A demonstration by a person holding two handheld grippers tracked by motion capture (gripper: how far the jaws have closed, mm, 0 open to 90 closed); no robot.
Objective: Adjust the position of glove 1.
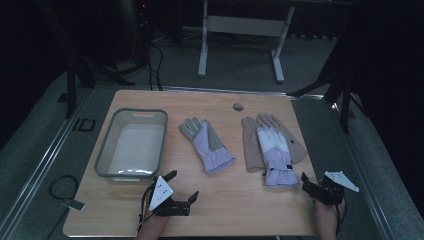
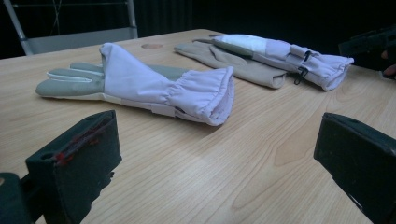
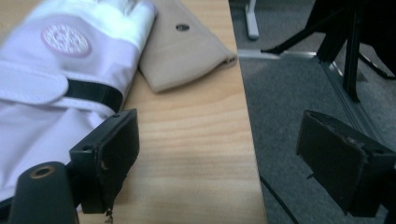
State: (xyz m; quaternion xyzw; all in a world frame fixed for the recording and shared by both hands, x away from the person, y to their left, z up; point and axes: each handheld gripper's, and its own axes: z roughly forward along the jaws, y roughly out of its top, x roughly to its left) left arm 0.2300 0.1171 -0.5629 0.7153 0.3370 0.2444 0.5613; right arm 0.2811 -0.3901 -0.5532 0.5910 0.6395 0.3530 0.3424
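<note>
Hovering: left gripper (image 1: pixel 182 187) is waiting over the near desk (image 1: pixel 235 200), jaws standing wide apart, gripping nothing.
Right gripper (image 1: pixel 306 184): it is sitting at the desk's right near corner, jaws likewise spread and empty.
Left lilac glove (image 2: pixel 154 84): it is lying flat mid-desk, cuff facing the left gripper, right of the grey bin (image 1: pixel 132 142).
Right lilac glove (image 1: pixel 272 152): it is lying on a tan glove (image 1: pixel 250 145), just beside the right gripper.
Risk, stacking: pinching that cuff too deep is likely catching the tan glove underneath too.
Risk, edge: the right jaw is hanging past the desk edge, so a sideways drag is risking pushing gloves off.
</note>
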